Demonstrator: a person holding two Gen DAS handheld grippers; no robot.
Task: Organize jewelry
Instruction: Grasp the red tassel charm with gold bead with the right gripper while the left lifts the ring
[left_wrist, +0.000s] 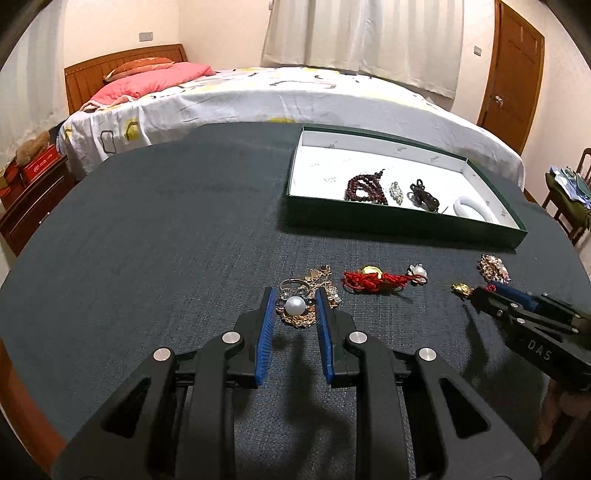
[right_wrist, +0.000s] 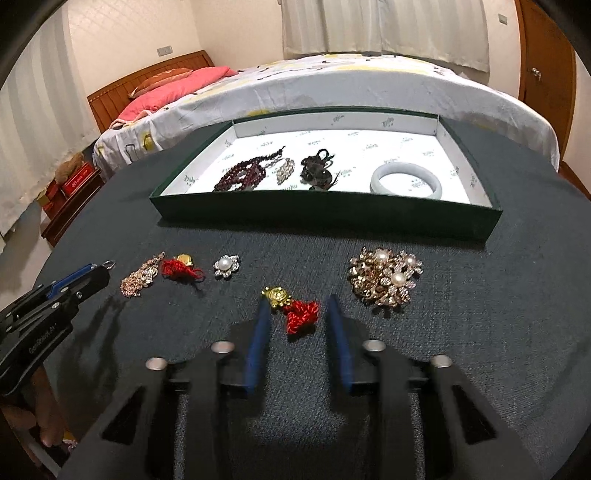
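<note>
A green box (left_wrist: 402, 229) with a white lining holds dark red beads (left_wrist: 364, 188), a small brooch, a dark ornament and a white bangle (left_wrist: 474, 208). My left gripper (left_wrist: 294, 295) is open, its blue pads on either side of a pearl brooch (left_wrist: 295, 306) lying on a pile of gold jewelry. My right gripper (right_wrist: 298, 301) is open around a red knot charm with a gold piece (right_wrist: 295, 308). In the left wrist view the right gripper (left_wrist: 484, 291) shows at the right.
On the dark tablecloth lie a red cord charm (left_wrist: 373, 278), a small pearl brooch (left_wrist: 417, 274) and a gold and pearl cluster (right_wrist: 384, 278). A bed stands behind the table. A chair (left_wrist: 569, 199) stands at the right.
</note>
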